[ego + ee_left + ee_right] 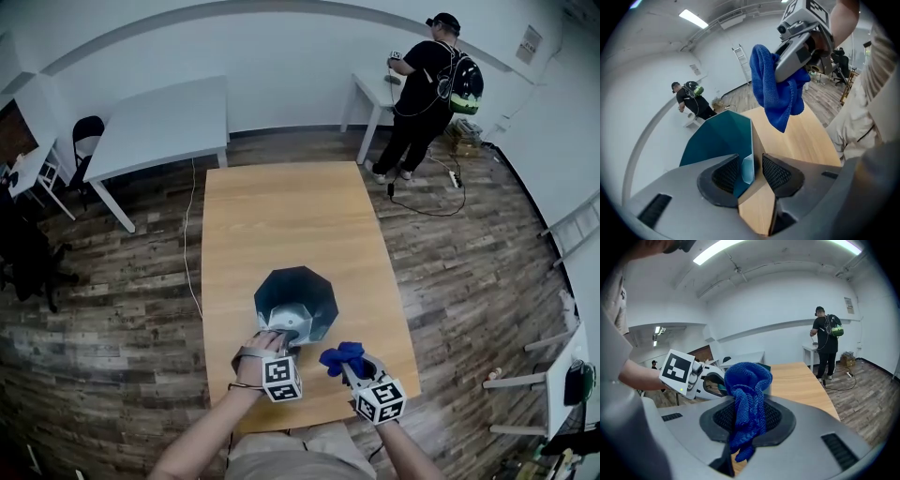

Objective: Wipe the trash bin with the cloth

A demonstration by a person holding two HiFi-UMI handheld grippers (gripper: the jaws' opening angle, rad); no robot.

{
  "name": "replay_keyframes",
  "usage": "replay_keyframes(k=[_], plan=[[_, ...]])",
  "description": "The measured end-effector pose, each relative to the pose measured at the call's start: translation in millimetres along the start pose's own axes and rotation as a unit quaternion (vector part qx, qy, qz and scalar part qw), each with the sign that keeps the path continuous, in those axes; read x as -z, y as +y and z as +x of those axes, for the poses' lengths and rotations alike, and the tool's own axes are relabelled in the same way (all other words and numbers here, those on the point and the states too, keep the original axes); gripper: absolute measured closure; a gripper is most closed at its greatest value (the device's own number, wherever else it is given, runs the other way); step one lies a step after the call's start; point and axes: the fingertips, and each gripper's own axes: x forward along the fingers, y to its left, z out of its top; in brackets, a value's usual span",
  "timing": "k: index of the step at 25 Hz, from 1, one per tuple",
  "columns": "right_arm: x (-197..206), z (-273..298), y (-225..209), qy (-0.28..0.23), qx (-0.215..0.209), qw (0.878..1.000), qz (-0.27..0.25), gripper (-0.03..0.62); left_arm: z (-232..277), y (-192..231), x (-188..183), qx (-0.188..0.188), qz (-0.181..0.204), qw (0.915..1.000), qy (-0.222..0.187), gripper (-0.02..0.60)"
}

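1. Head view: the bin [295,300] stands open on the table [291,216]. The left gripper [279,336] is at the bin's near rim, and the right gripper [354,373] is just right of the bin with the cloth [342,356].
2. Left gripper view: the jaws stand apart with the bin's wall between them, not yet pinched. I would close them firmly first, so that the bin cannot slide.
3. Right gripper view: the jaws are clamped on the cloth. Lay its loose bunch flat against the bin's side and press lightly.

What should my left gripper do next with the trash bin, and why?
Probably close the left gripper on the trash bin wall. The wall sits between its open jaws, and the right gripper holds the blue cloth nearby, so steadying the bin should come before wiping.
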Motion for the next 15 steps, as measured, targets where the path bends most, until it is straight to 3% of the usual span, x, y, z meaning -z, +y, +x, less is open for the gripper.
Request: replay_keyframes(k=[6, 15], plan=[[-3, 9, -6, 0.007, -0.021, 1.000, -0.005, 0.519, 3, 0, 6, -0.011, 0.031, 0.9985, 0.044, 0.414], [-17, 24, -29, 0.014, -0.068, 0.998, -0.008, 0.519, 11, -4, -1, 0.008, 0.012, 0.9969, 0.077, 0.414]])
